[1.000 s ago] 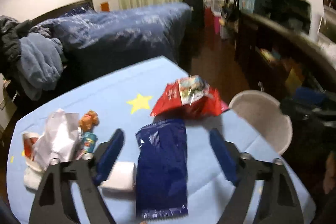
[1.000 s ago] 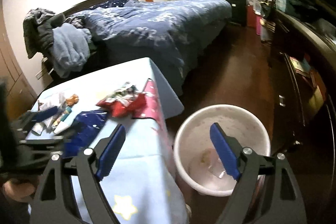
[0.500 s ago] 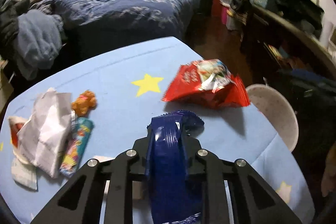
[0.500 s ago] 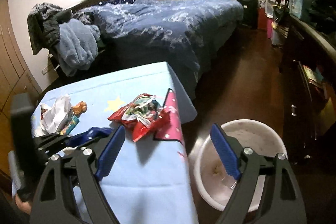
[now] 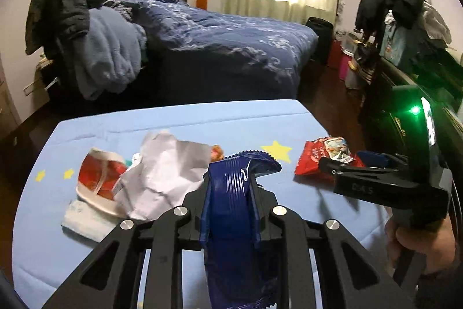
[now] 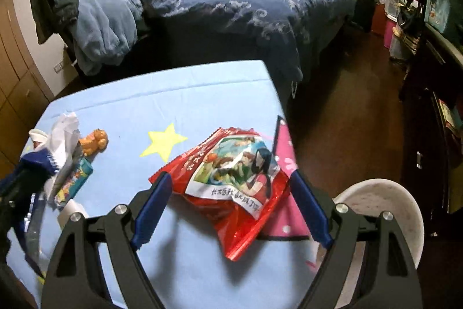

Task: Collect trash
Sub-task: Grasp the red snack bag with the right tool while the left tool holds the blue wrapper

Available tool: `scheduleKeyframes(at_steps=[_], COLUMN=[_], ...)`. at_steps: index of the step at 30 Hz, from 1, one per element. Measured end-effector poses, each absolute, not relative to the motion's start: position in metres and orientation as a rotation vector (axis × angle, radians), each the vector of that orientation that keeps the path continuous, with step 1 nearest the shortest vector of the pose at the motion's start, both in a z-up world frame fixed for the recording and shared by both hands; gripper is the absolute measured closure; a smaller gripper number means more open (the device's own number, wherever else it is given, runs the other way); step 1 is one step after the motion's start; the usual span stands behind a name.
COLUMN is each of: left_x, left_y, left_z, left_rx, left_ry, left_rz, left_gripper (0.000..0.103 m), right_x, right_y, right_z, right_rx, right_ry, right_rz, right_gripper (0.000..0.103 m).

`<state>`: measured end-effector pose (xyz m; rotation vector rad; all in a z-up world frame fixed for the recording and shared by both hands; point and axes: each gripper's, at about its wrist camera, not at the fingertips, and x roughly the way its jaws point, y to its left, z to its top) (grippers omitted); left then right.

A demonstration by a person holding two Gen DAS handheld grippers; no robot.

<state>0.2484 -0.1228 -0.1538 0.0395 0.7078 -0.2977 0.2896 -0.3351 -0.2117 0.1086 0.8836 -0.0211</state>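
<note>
A table under a light-blue star-print cloth [image 6: 179, 94] carries the litter. Beside it stands a white plastic bin [image 6: 385, 201]. The right gripper [image 6: 231, 210], jaws spread wide, straddles a red foil snack bag [image 6: 240, 178]. The left gripper [image 5: 231, 210] pinches a dark-blue crinkled wrapper [image 5: 231, 193].

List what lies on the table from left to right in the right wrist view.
White crumpled paper → orange bear-shaped toy → yellow star print → red snack bag, between the open right gripper's fingers → pink patch.
</note>
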Motion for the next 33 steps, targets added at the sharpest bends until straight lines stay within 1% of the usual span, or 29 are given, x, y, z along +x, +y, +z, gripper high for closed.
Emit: scheduleKeyframes(at_steps=[4, 6, 9, 11, 13, 14, 17, 20, 27, 33], left_x=[0.249, 0.249, 0.248, 0.247, 0.245, 0.245, 0.243, 0.240, 0.230, 0.220], left_y=[-0.115, -0.114, -0.112, -0.111, -0.110, -0.110, -0.107, -0.105, -0.106, -0.130], left_z=[-0.157, -0.157, -0.157, -0.157, -0.158, -0.158, -0.157, -0.154, -0.142, -0.133], left_rx=[0.013, 0.010, 0.003, 0.004, 0.004, 0.003, 0.003, 0.007, -0.009, 0.004], left_ry=[0.719, 0.720, 0.719, 0.718, 0.717, 0.717, 0.715, 0.708, 0.686, 0.669], left_rz=[-0.299, -0.297, -0.297, -0.293, -0.291, -0.290, -0.286, -0.277, -0.283, -0.338], left_gripper=[0.080, 0.080, 0.079, 0.079, 0.079, 0.079, 0.079, 0.079, 0.079, 0.078], right_x=[0.296, 0.299, 0.298, 0.297, 0.296, 0.295, 0.291, 0.284, 0.255, 0.221], right_y=[-0.332, -0.331, -0.326, -0.321, -0.316, -0.315, -0.314, -0.314, -0.324, -0.346], right_z=[-0.217, -0.221, -0.222, -0.222, -0.221, -0.220, -0.215, -0.210, -0.195, -0.183], right_rx=[0.108, 0.121, 0.122, 0.099, 0.083, 0.085, 0.096, 0.102, 0.147, 0.202], right_ry=[0.891, 0.899, 0.898, 0.891, 0.883, 0.878, 0.869, 0.857, 0.822, 0.793], right_rz=[-0.009, 0.010, 0.036, 0.043, 0.047, 0.058, 0.074, 0.084, 0.115, 0.105], right_gripper=[0.015, 0.017, 0.031, 0.051, 0.059, 0.065, 0.069, 0.072, 0.074, 0.074])
